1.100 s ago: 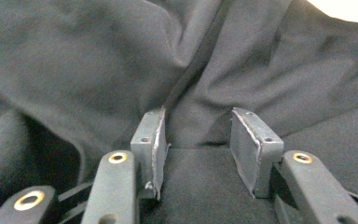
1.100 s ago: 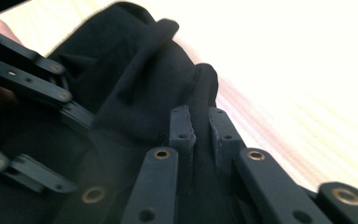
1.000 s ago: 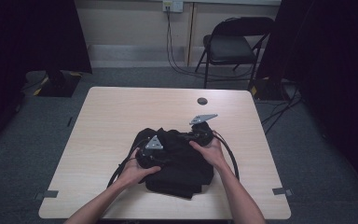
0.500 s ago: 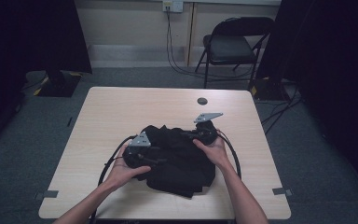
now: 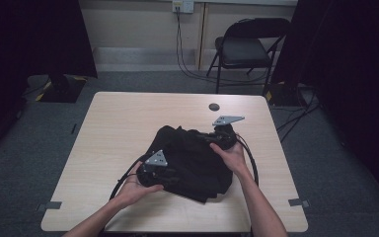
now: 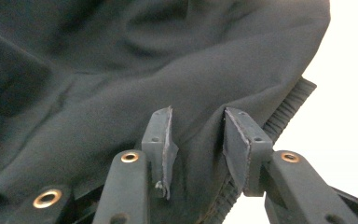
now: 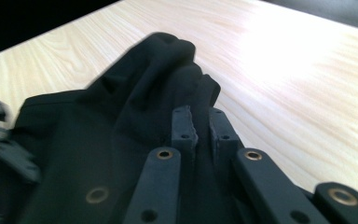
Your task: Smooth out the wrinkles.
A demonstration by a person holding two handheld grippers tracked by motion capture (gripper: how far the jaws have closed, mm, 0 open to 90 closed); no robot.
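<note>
A black garment (image 5: 190,160) lies bunched on the light wood surface (image 5: 118,128), a little right of the middle and toward the near edge. Its long axis runs on a slant, from a raised hump pointing at the far left corner down to a loose flap hanging toward the near right corner. The cloth is matt, dark and heavily creased, with no flat panel showing.

The left claw (image 5: 153,170) sits at the garment's near left side; the left gripper view shows its jaws (image 6: 200,140) partly apart with a fold of cloth standing between them, and whether the pads press it cannot be told. That view also shows a ribbed hem (image 6: 286,109) at the cloth's edge, too small to make out from above.

The right claw (image 5: 222,138) sits at the garment's far right side; in the right gripper view its jaws (image 7: 201,128) are drawn nearly together, pinching a thin ridge of fabric.

From above, a small dark disc (image 5: 214,106) lies near the far edge, well apart from the garment, and a folding chair (image 5: 249,49) stands beyond the surface.
</note>
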